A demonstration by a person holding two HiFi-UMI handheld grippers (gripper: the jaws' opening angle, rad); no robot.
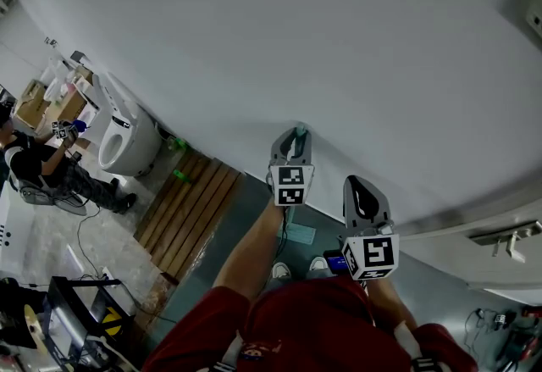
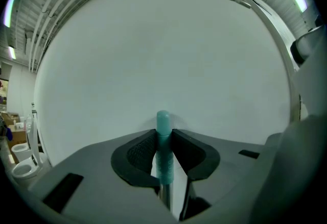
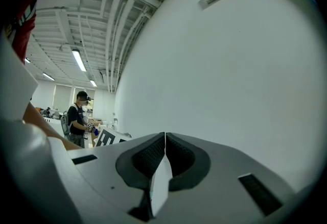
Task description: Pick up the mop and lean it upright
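Currently the left tongs (image 1: 296, 141) are gripping the mop with the teal grip and silvery metal shaft (image 1: 300, 130) near its top end. In the left gripper view both dark ribbed pads (image 2: 140, 151) are pressing on the teal grip from either side. The rounded tip of the grip (image 2: 163, 118) is sticking up just above them, and the metal shaft (image 2: 164, 195) is running down below. The handle is standing upright between the pads, close in front of the plain white wall (image 1: 339, 40). Whether it is touching that wall is not showing in any view.

The right tongs (image 1: 359, 186) are hovering just beside the left ones, a little nearer the person, and are pointing at the same wall. In the right gripper view they (image 3: 165, 136) are sitting closed, with the pad tips meeting and nothing between them.

From the head view, the person's red-sleeved arms (image 1: 254, 319) are reaching forward, and two pale shoes (image 1: 280, 271) are standing on the grey floor (image 1: 246, 218) below. To the left along the wall, a white toilet (image 1: 127, 137) is sitting beside a brown slatted wooden platform (image 1: 190, 209). Farther left, another person in dark clothes (image 1: 42, 167) is crouching near some cardboard boxes (image 1: 38, 103).
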